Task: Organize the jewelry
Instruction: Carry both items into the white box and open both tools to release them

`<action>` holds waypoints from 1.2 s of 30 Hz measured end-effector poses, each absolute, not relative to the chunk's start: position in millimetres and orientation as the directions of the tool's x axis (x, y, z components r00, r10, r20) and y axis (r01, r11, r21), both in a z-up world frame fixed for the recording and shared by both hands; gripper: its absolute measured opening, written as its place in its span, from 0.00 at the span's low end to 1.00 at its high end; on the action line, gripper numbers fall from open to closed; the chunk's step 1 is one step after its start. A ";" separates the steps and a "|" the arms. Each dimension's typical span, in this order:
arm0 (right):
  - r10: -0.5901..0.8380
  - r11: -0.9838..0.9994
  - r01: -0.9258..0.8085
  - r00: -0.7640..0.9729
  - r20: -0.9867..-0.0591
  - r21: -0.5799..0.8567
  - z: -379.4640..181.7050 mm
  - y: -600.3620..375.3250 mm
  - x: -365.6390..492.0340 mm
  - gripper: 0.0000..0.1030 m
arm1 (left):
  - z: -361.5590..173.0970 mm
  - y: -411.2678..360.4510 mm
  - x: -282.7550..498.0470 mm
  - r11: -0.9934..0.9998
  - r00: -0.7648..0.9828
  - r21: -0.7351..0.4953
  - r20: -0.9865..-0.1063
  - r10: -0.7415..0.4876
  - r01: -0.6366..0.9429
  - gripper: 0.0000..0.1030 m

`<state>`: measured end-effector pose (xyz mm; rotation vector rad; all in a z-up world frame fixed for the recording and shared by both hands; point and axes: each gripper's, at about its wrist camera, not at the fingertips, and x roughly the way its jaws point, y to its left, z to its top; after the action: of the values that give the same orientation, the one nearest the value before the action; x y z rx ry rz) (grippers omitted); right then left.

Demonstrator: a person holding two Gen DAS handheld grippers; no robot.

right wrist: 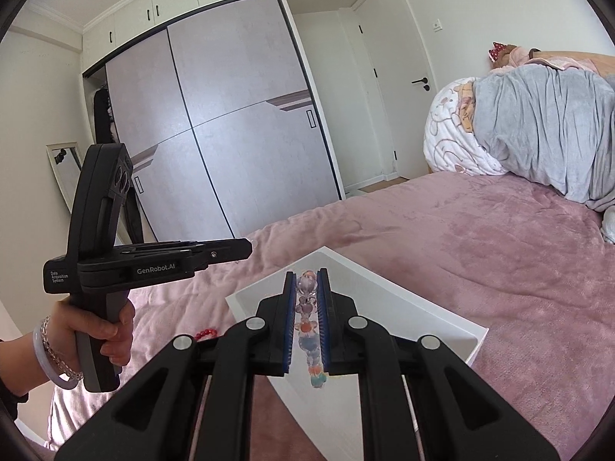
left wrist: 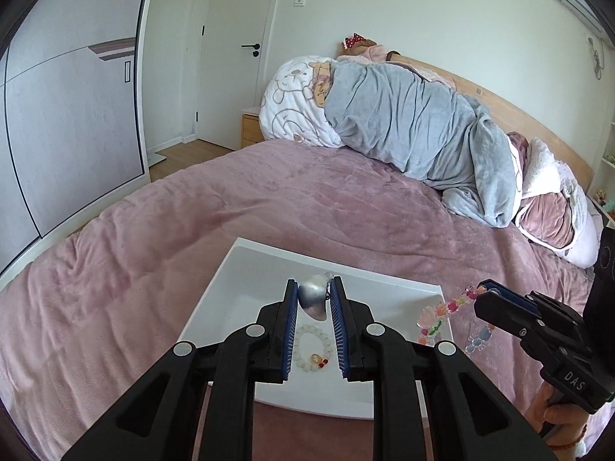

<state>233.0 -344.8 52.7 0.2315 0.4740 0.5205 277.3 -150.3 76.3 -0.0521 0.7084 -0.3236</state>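
Note:
A white tray lies on the pink bedspread. My left gripper is shut on a silver shell-shaped jewelry piece and holds it above the tray. A pale bead bracelet with an amber and red charm lies in the tray below. My right gripper is shut on a colourful bead bracelet, which hangs between its fingers over the tray. In the left wrist view the right gripper sits at the tray's right edge with the beads dangling.
A red bead bracelet lies on the bedspread left of the tray. Rolled grey and white bedding lies along the headboard. A wardrobe and door stand beyond the bed. My left gripper shows from the side.

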 end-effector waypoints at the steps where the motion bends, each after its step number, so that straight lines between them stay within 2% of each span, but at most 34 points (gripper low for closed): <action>1: 0.518 0.851 -0.411 0.764 -0.386 0.328 48.2 -346.1 236.3 0.11 | 70.6 -153.4 282.9 0.950 0.704 -0.147 -0.643 -0.303 0.275 0.21; 14: 0.493 0.870 -0.376 0.698 -0.520 0.321 -13.4 -336.5 278.1 0.11 | 0.1 -170.0 353.7 0.961 0.566 -0.124 -0.787 -0.247 0.248 0.22; 31: 0.420 0.907 -0.310 0.647 -0.636 0.284 -48.7 -330.7 298.9 0.12 | -45.8 -190.0 371.0 0.964 0.452 0.015 -0.885 -0.112 0.267 0.22; 34: 0.393 0.919 -0.305 0.648 -0.652 0.251 -47.5 -328.0 298.3 0.15 | -48.7 -195.8 368.6 0.954 0.444 0.070 -0.893 -0.070 0.291 0.23; 36: 0.393 0.919 -0.294 0.660 -0.640 0.262 -43.0 -331.1 296.9 0.28 | -45.5 -196.9 366.2 0.952 0.452 0.085 -0.890 -0.060 0.294 0.31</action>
<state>296.9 -331.1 -43.0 0.1402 0.7553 0.3902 366.2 -196.9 -45.5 0.2405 1.0830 -0.2210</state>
